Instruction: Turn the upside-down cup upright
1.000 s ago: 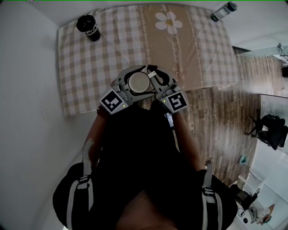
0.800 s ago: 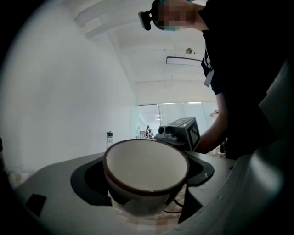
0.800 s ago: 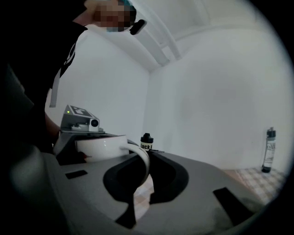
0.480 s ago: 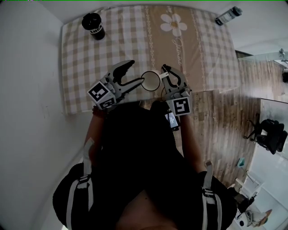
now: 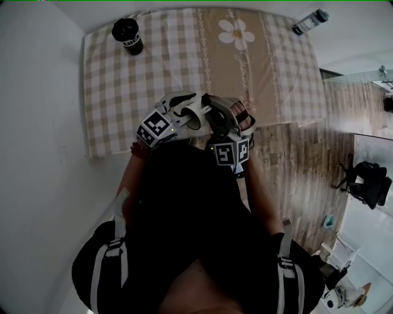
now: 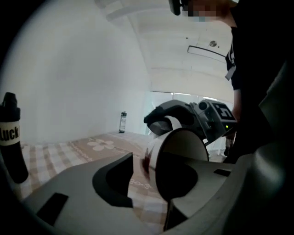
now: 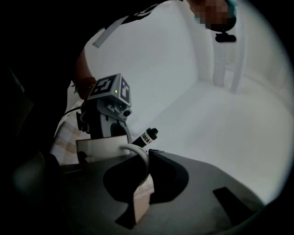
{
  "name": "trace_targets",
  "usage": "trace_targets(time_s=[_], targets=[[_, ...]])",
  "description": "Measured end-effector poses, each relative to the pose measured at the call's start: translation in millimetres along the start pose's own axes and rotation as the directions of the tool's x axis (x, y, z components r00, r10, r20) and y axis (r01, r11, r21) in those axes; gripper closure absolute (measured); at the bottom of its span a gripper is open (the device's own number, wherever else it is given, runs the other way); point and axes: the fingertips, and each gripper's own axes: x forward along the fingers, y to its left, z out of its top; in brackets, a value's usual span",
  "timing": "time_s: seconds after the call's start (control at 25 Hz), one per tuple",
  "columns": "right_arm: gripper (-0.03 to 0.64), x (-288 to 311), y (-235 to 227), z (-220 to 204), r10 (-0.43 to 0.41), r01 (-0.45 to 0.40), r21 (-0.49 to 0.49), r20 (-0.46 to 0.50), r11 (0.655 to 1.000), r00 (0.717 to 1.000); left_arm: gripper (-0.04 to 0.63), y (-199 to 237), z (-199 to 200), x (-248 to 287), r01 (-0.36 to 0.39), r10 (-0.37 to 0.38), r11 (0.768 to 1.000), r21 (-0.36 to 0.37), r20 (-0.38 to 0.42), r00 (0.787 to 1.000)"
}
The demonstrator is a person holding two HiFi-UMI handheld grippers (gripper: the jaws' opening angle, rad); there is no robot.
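Beige checks cover the table [image 5: 110,92], and over its near edge the white cup [image 6: 181,151] is up in the air, off the cloth and tipped on its side, open mouth facing back along the left claw [image 6: 151,181]. Right claw [image 7: 146,160] is clenched on the handle [image 7: 138,153] and carrying the cup. The left claw's jaws are closing around the body with the cup between them, and a sliver of cloth shows past one jaw, so no squeeze there yet. I'd call it about halfway: lifted and part-turned, with the rest of the roll to mouth-up, the set-down and the release all to come. Now the writing. A daisy [image 5: 236,32] sits on the cloth's tan band with looping script below it, too small to read. The black bottle [image 6: 10,133] at the far left corner says "Luck" in white. The small bottle [image 5: 307,18] at the far right corner has a label I can't read. A red mark on the cup's side is too blurred to read.
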Motion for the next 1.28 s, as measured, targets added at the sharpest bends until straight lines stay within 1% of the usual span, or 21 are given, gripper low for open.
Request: trace_targets(time_s=[0.04, 0.12, 0.16, 0.24, 0.28, 0.4, 0.48, 0.56, 0.68, 0.88, 0.96, 1.08, 1.16, 1.28], targets=[[0.603, 2, 5, 5, 0.013, -0.013, -0.016, 0.005, 1.000, 1.000, 0.473, -4, -3, 4, 0.013, -0.013, 1.000, 0.028, -0.022, 1.000], [0.604, 5, 12, 13, 0.029, -0.029, -0.040, 0.006, 0.999, 1.000, 0.480, -8, -7, 8, 0.019, -0.017, 0.999, 0.049, -0.042, 0.999], [0.603, 5, 13, 14, 0.031, -0.031, -0.049, 0.006, 0.998, 0.999, 0.484, -5, -7, 8, 0.007, -0.006, 0.999, 0.039, -0.038, 0.999], [0.603, 9, 11, 16, 0.035, -0.034, -0.055, 0.012, 0.998, 0.999, 0.538, 4, -6, 6, -0.040, 0.041, 0.999, 0.008, -0.027, 0.999], [0.603, 12, 10, 15, 0.038, -0.037, -0.055, 0.017, 0.998, 0.999, 0.563, 10, -5, 5, -0.068, 0.068, 0.998, 0.006, -0.032, 0.997], [0.600, 17, 8, 9, 0.060, -0.060, -0.007, 0.022, 0.998, 0.998, 0.566, 19, -7, 6, -0.125, 0.126, 0.992, 0.026, -0.090, 0.988], [0.598, 14, 10, 1, 0.080, -0.081, 0.029, 0.010, 0.996, 0.997, 0.561, 18, -11, 12, -0.138, 0.139, 0.990, 0.019, -0.128, 0.982], [0.592, 13, 13, -7, 0.102, -0.102, 0.036, -0.004, 0.994, 0.995, 0.560, 19, -15, 15, -0.141, 0.141, 0.990, 0.012, -0.146, 0.979], [0.583, 15, 17, -12, 0.116, -0.116, 0.044, -0.009, 0.992, 0.993, 0.557, 27, -16, 12, -0.164, 0.165, 0.986, 0.019, -0.146, 0.975], [0.573, 15, 11, -16, 0.077, -0.076, 0.067, -0.009, 0.995, 0.997, 0.552, 35, -9, 13, -0.186, 0.194, 0.980, 0.068, -0.142, 0.971], [0.555, 16, 10, -18, 0.075, -0.074, 0.060, -0.012, 0.995, 0.997, 0.551, 38, -9, 13, -0.190, 0.201, 0.978, 0.081, -0.143, 0.969], [0.551, 17, 10, -23, 0.084, -0.083, 0.046, -0.019, 0.996, 0.996, 0.551, 39, -16, 17, -0.198, 0.213, 0.975, 0.102, -0.156, 0.965], [0.529, 16, 11, -27, 0.085, -0.084, 0.042, -0.025, 0.996, 0.996, 0.551, 39, -21, 19, -0.201, 0.216, 0.974, 0.105, -0.160, 0.963], [0.529, 17, 12, -28, 0.076, -0.075, 0.039, -0.025, 0.996, 0.997, 0.551, 42, -21, 19, -0.208, 0.225, 0.971, 0.114, -0.157, 0.962]])
